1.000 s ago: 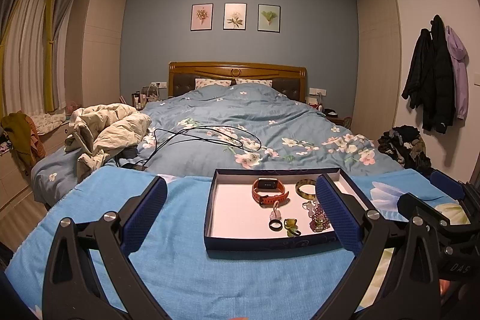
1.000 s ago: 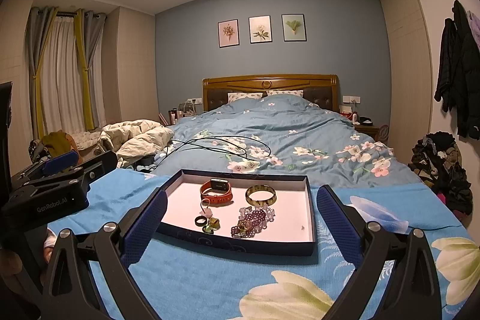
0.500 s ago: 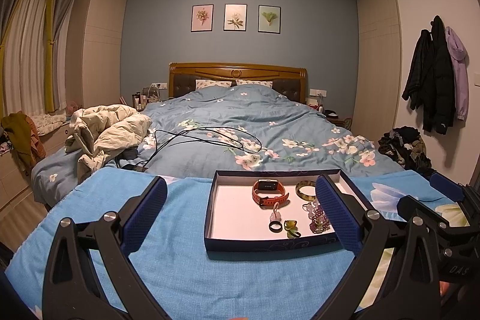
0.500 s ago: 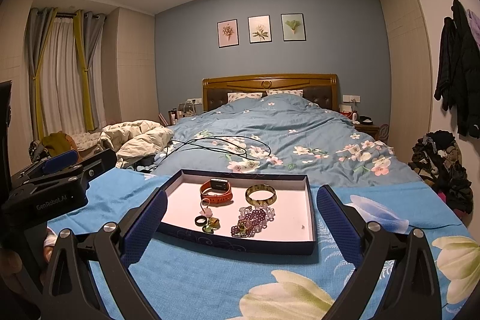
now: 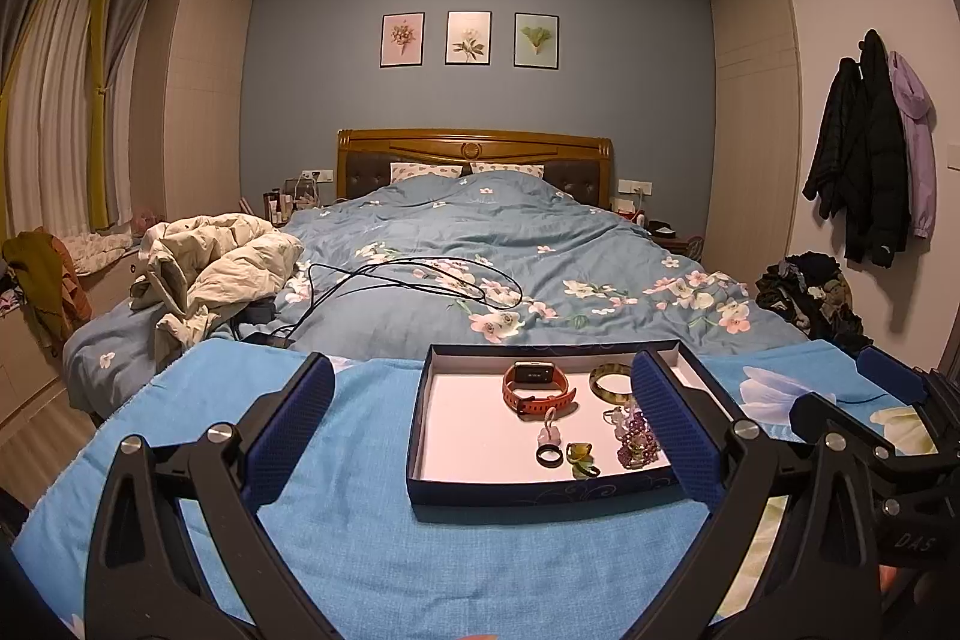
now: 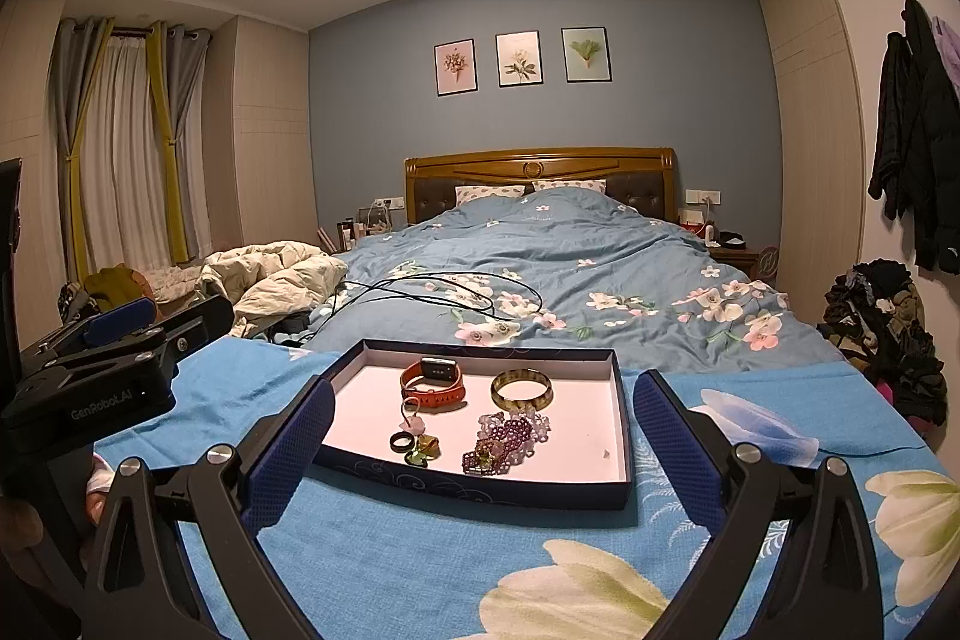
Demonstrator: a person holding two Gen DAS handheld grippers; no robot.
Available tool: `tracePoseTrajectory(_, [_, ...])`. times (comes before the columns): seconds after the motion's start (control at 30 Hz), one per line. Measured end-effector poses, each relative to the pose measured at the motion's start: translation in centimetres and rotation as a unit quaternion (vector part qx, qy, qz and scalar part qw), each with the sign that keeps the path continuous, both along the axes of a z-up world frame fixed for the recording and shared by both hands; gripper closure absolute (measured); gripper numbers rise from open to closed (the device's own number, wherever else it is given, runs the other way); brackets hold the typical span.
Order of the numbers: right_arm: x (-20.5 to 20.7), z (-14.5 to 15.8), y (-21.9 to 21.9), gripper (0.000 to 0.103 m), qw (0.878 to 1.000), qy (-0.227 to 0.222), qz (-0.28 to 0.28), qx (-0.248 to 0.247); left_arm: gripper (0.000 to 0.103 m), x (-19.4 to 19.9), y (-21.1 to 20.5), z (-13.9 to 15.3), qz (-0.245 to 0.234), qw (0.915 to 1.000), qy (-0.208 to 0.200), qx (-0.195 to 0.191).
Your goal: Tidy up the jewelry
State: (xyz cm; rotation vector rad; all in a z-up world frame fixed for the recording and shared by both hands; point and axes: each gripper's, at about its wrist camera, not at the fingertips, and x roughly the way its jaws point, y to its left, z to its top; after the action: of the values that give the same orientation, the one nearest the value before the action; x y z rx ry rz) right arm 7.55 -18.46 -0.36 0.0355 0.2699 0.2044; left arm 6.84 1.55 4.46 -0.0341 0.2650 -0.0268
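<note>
A dark blue tray (image 6: pixel 480 493) with a white floor sits on a light blue cloth (image 6: pixel 384 568) with big white flowers. The cloth covers a flat surface at the foot of the bed (image 6: pixel 570 256).

The jewelry lies in the tray. An orange watch (image 6: pixel 433 385) is at the back. Just beside it, to the right, is a brown and green bangle (image 6: pixel 521 389). In front of the bangle is a heap of purple beads (image 6: pixel 510 435). A black ring (image 6: pixel 401 441) lies near the front, with a small pink charm (image 6: pixel 416 423) just behind it and a green and yellow piece (image 6: pixel 425 449) touching close on its right. The right part of the tray floor is bare.

The right gripper (image 6: pixel 480 436) is wide open and holds nothing. Its two blue pads (image 6: pixel 288 454) stand apart, one near each front corner of the tray.

The left gripper (image 5: pixel 480 424) is wide open too, and holds nothing. It sits more to the left, so the tray is on its right side. Its right pad (image 5: pixel 672 424) hides part of the beads in that view.

Each gripper shows at the edge of the other's view. A black cord (image 5: pixel 414 280) lies in loops on the bed cover. A cream blanket (image 5: pixel 216 256) is bunched up on the left. Dark coats (image 5: pixel 864 160) hang on the right wall.
</note>
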Motion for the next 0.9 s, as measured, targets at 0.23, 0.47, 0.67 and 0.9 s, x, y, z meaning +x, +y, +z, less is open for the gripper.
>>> tracePoseTrajectory(0.23, [-0.01, 0.01, -0.03, 0.007, 1.0, 0.0, 0.0, 0.0, 0.006, -0.03, -0.01, -0.01, -0.001, 1.0, 0.0, 0.0])
tracePoseTrajectory(0.47, [-0.01, -0.14, -0.04, 0.007, 1.0, 0.002, -0.001, 0.001, 0.006, -0.03, -0.01, -0.03, -0.002, 1.0, 0.001, 0.0])
tracePoseTrajectory(0.67, [0.03, -0.15, -0.06, 0.007, 1.0, 0.003, 0.0, 0.001, 0.006, -0.02, -0.15, -0.06, -0.001, 1.0, 0.001, 0.0])
tracePoseTrajectory(0.9, [0.05, -0.29, 0.0, 0.007, 1.0, 0.002, 0.0, 0.001, 0.006, -0.02, -0.13, -0.11, -0.001, 1.0, 0.002, -0.001])
